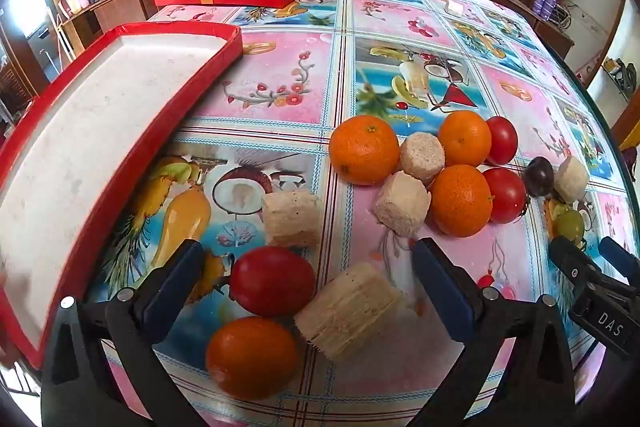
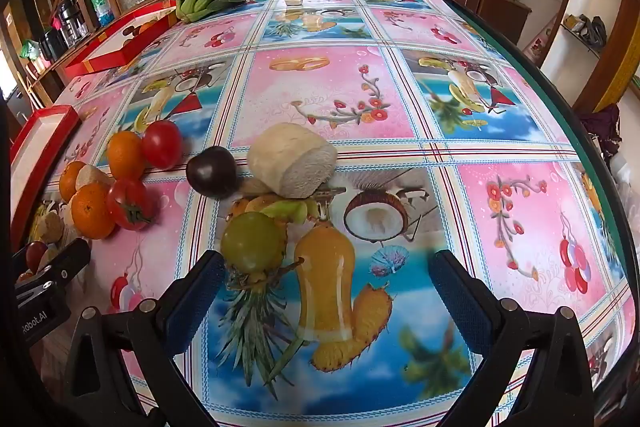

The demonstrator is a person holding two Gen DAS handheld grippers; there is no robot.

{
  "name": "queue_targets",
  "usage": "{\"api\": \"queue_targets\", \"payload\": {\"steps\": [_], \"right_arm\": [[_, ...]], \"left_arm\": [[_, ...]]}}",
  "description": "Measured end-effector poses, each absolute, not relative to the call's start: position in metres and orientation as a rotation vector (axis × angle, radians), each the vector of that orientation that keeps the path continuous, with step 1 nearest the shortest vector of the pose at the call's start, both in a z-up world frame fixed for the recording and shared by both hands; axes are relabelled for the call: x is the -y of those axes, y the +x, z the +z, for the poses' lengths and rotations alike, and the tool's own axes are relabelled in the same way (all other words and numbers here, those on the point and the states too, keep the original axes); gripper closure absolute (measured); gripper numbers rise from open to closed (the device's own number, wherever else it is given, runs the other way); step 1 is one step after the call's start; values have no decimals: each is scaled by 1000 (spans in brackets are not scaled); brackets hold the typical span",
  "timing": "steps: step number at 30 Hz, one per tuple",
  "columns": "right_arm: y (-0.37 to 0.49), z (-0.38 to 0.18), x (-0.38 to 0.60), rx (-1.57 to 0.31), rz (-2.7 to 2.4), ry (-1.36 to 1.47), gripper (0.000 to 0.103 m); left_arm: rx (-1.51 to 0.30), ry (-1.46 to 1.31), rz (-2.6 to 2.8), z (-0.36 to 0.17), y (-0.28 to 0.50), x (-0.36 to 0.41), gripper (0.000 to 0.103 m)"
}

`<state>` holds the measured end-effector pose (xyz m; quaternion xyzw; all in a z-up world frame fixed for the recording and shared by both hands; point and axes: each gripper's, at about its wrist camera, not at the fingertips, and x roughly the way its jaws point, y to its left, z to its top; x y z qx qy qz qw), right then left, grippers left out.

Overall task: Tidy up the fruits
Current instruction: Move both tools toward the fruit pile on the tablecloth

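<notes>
Fruits [image 1: 364, 149] loose on table, left tongs [image 1: 308, 267] and right tongs [image 2: 326, 275] tilted downward, both wide open, empty

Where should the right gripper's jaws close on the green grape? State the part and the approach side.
Grip the green grape across its round middle, coming down from above and the near side. It sits free just ahead of the open right gripper, toward its left jaw, clear of the dark plum beyond.
</notes>
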<state>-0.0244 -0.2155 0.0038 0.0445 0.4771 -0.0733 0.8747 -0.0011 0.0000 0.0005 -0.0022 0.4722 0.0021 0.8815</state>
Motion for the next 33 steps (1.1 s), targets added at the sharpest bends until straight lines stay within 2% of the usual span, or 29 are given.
{"api": "queue_targets", "payload": {"steps": [25, 33], "right_arm": [[-26, 5, 212, -1002, -154, 82, 0], [-49, 34, 213, -1017, -92, 112, 0]], "left_arm": [[-1016, 5, -11, 1, -3, -7, 0], [-1017, 117, -111, 38, -10, -5, 0]]}}
